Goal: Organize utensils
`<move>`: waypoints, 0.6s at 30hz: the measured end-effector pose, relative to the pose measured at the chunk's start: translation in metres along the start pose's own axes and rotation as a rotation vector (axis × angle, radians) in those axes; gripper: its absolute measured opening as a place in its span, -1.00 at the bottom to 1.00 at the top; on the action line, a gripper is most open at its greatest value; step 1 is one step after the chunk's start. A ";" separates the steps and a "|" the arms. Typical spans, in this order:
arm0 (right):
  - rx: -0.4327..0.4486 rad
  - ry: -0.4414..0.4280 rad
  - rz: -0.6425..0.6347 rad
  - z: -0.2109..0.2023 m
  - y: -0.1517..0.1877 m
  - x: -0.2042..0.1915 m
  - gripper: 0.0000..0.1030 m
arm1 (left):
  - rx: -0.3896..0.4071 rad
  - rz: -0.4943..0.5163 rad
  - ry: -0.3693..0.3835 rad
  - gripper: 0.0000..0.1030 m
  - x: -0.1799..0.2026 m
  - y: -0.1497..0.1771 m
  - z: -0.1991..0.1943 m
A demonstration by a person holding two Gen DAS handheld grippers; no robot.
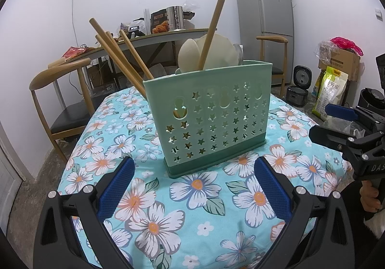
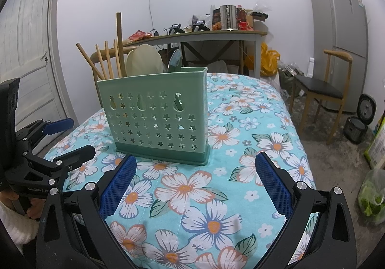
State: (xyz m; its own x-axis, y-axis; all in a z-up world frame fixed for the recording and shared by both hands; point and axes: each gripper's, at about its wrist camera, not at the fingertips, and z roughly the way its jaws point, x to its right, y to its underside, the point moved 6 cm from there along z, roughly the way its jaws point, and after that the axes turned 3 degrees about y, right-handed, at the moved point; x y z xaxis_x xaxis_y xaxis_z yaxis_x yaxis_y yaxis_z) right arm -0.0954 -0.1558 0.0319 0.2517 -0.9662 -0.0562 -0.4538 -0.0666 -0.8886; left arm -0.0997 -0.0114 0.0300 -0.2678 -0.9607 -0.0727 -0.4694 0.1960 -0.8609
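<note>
Utensil holder (image 1: 211, 119) unlabelled; behind, box (image 1: 159, 20) reads "BUTTER"

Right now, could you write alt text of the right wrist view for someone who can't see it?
A green utensil holder with star cutouts stands on a floral tablecloth, holding wooden chopsticks and pale spoons. The open right gripper frames it, empty; the left gripper sits at the left edge.
</note>
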 end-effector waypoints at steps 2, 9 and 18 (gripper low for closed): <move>0.000 0.001 -0.002 0.000 0.000 0.000 0.85 | 0.002 -0.002 0.000 0.89 0.000 0.000 0.000; 0.000 0.001 -0.001 0.000 0.000 0.000 0.85 | 0.001 -0.001 -0.002 0.89 0.000 -0.001 0.000; -0.001 0.001 -0.003 0.000 0.000 0.000 0.85 | 0.000 -0.002 -0.001 0.89 0.000 -0.001 0.000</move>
State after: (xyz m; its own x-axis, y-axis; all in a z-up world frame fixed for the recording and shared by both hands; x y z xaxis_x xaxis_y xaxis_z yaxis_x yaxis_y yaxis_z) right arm -0.0951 -0.1554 0.0318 0.2520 -0.9663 -0.0528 -0.4536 -0.0697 -0.8885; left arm -0.0996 -0.0116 0.0307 -0.2661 -0.9613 -0.0711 -0.4698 0.1937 -0.8613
